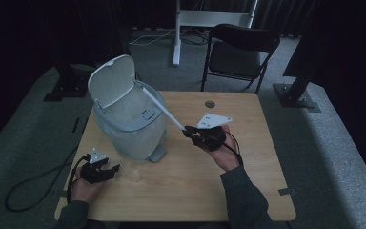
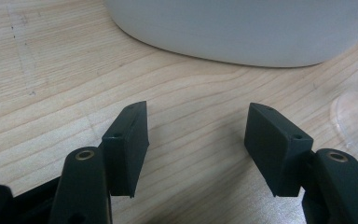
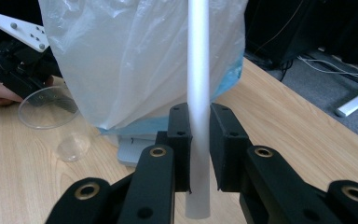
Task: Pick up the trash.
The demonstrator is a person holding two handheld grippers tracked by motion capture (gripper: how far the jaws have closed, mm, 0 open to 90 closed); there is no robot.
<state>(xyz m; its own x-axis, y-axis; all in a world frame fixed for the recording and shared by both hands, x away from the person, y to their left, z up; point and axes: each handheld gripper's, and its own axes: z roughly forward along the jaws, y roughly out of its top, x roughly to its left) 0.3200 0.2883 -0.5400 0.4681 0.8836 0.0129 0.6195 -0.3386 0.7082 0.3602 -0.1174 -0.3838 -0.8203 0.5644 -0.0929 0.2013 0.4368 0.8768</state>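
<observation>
- A left gripper (image 1: 110, 168) was seen at about 7 o'clock on the table (image 1: 267, 157), resting low in the person's left hand (image 1: 83, 188); its jaws stood released, spread apart with only bare wood between them in the left gripper view.
- A clear cup (image 1: 136, 172) lay on its side just past that gripper, toward 3 o'clock from it, untouched; its rim (image 2: 354, 123) was caught at the right edge of the left gripper view.
- A bin (image 1: 131, 121) stood at about 10 o'clock on the table, lined with a plastic bag (image 3: 135, 56), its lid (image 1: 112, 81) swung up and open.
- A white tube (image 1: 161, 109) was held slantwise, its far end lying over the bin's open mouth and its near end running down toward 4 o'clock into the right gripper (image 1: 188, 130).
- The right gripper was seen clenched on the tube: in the right gripper view the pads (image 3: 179, 140) were pressed against both sides of the tube (image 3: 198, 93), a short stub left below them.
- The step in hand was judged to be the dropping of the tube into the bin, the far end being already over the opening.
- The next move was judged to call for the tube to be pushed or tipped further toward 10 o'clock, so that most of it hung inside the bag, before the jaws were let go; a release made too early would probably let it slide back onto the table.
</observation>
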